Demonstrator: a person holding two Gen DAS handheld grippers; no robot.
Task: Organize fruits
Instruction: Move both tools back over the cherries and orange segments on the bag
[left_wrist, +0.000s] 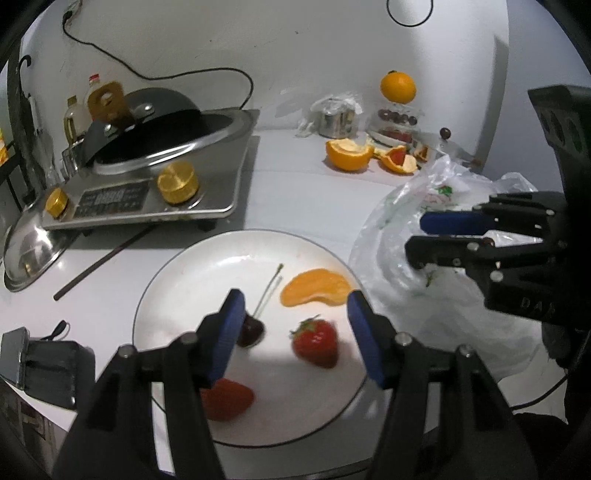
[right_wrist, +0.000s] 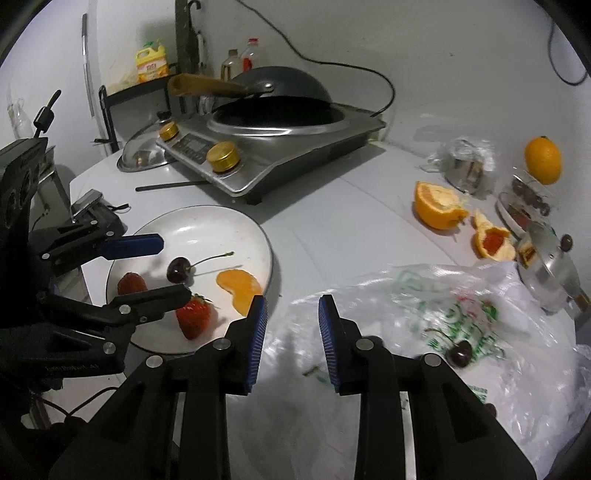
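the left gripper (left_wrist: 295, 325) hangs over the white plate (left_wrist: 207, 266) with its blue pads spread wide and nothing between them. on the plate lie a dark cherry (left_wrist: 252, 332) with a long stem, just beside the left pad, a strawberry (left_wrist: 316, 343) between the pads, an orange segment (left_wrist: 316, 288) on the far side, and a second strawberry (left_wrist: 227, 398) on the near side, partly hidden behind the left finger.

the right gripper (right_wrist: 291, 325) hovers to the right of the plate, above the near edge of a crumpled plastic bag (right_wrist: 443, 317); its pads are parted and grasp nothing. a second cherry (right_wrist: 460, 353) sits on the bag, right of that gripper and apart from it.

farther right on the white table (right_wrist: 332, 221) lie a half-peeled orange (right_wrist: 436, 206) and a piece of peel (right_wrist: 493, 240), with a whole orange (right_wrist: 543, 159) perched on a clear container behind them. at the far left stands an induction cooker (right_wrist: 258, 147) carrying a dark wok (right_wrist: 280, 88), and a thin dark stick (right_wrist: 170, 185) lies in front of it.
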